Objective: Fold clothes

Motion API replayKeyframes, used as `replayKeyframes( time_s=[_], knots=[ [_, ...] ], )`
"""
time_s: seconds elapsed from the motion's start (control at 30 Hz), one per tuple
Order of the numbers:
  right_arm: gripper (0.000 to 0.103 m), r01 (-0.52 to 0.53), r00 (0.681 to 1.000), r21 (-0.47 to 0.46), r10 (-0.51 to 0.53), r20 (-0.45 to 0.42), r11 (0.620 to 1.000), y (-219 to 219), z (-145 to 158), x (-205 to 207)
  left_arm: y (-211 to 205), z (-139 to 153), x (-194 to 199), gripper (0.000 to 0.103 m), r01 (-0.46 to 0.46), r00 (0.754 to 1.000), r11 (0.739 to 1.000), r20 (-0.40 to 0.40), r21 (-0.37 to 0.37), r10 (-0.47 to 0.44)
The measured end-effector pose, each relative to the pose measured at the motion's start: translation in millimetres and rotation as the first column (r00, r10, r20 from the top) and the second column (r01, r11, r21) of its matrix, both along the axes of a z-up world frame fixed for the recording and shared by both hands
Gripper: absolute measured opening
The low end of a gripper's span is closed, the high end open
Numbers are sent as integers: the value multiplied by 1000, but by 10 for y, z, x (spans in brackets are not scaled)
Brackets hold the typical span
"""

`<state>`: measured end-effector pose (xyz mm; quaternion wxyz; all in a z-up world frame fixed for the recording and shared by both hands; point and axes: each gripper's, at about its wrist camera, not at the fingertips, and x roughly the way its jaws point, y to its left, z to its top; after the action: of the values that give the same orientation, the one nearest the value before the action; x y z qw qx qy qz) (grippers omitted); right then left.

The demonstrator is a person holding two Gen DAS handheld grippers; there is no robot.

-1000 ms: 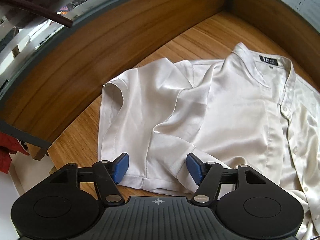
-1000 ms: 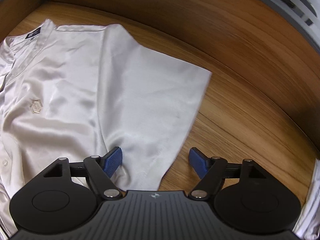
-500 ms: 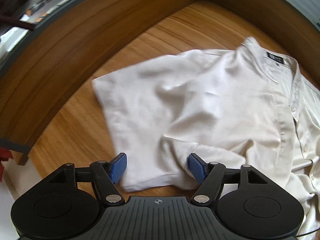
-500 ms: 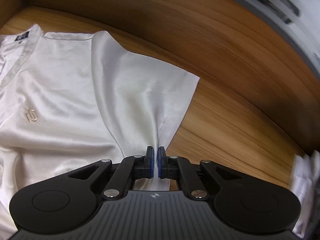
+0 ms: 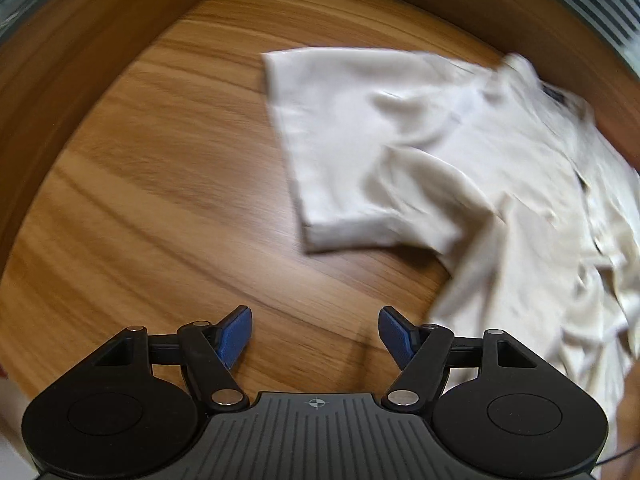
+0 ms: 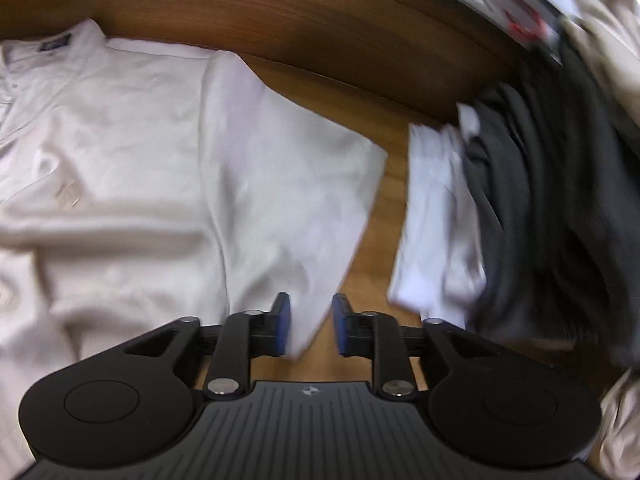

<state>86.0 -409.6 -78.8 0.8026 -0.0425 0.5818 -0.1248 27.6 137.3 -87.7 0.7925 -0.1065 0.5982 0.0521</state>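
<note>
On my left wrist view the cream shirt (image 5: 460, 152) lies spread on the wooden bench (image 5: 160, 184), off to the right of the frame and blurred. One short sleeve (image 5: 340, 152) lies flat toward the middle of the bench, its hem facing my left gripper (image 5: 316, 334). That gripper's jaws are spread wide over bare wood, with nothing between them; the shirt's lower edge runs close past the right-hand blue pad (image 5: 394, 336), but I cannot tell whether it touches.

On my right wrist view the same shirt (image 6: 120, 152) fills the left half of the picture, collar and dark neck label (image 6: 54, 44) at the top left, a small pale emblem (image 6: 66, 196) on the chest. The other short sleeve (image 6: 288, 184) lies flat and slants down toward my right gripper (image 6: 308, 324). Its jaws are opening, with a narrow gap between the blue pads; the sleeve's bottom corner lies in that gap and close to the left pad (image 6: 282, 320), but neither pad presses on it, so I hold nothing here.

Just beside the sleeve, with a strip of bare bench between, sits a pile of other clothes: a folded white garment (image 6: 436, 216) against a dark grey one (image 6: 552, 208), with a beige piece (image 6: 608, 32) at the top right edge. All of this is smeared by motion.
</note>
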Motion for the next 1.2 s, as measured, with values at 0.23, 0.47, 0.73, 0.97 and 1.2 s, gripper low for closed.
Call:
replayKeyframes(
  time_s=[0.23, 0.47, 0.73, 0.97, 1.2],
  knots=[
    [44, -61, 998, 104, 58, 31, 993, 528, 116, -637, -331, 71, -228, 76, 190, 982, 980, 28, -58, -189],
    [53, -95, 995, 255, 86, 46, 962, 1185, 114, -1120, -668, 90, -437, 82, 389, 921, 913, 55, -121, -386],
    [69, -128, 992, 404, 122, 43, 906, 1899, -51, -1311, -1051, -137, -577, 84, 497, 866, 856, 14, -145, -500],
    [71, -176, 984, 387, 174, 40, 905, 2215, -146, -1376, -1223, -179, -748, 84, 503, 861, 850, 12, -155, -508],
    [23, -241, 970, 309, 235, 57, 920, 2300, -152, -1415, -1539, -231, -810, 84, 537, 843, 837, 14, -103, -538]
  ],
)
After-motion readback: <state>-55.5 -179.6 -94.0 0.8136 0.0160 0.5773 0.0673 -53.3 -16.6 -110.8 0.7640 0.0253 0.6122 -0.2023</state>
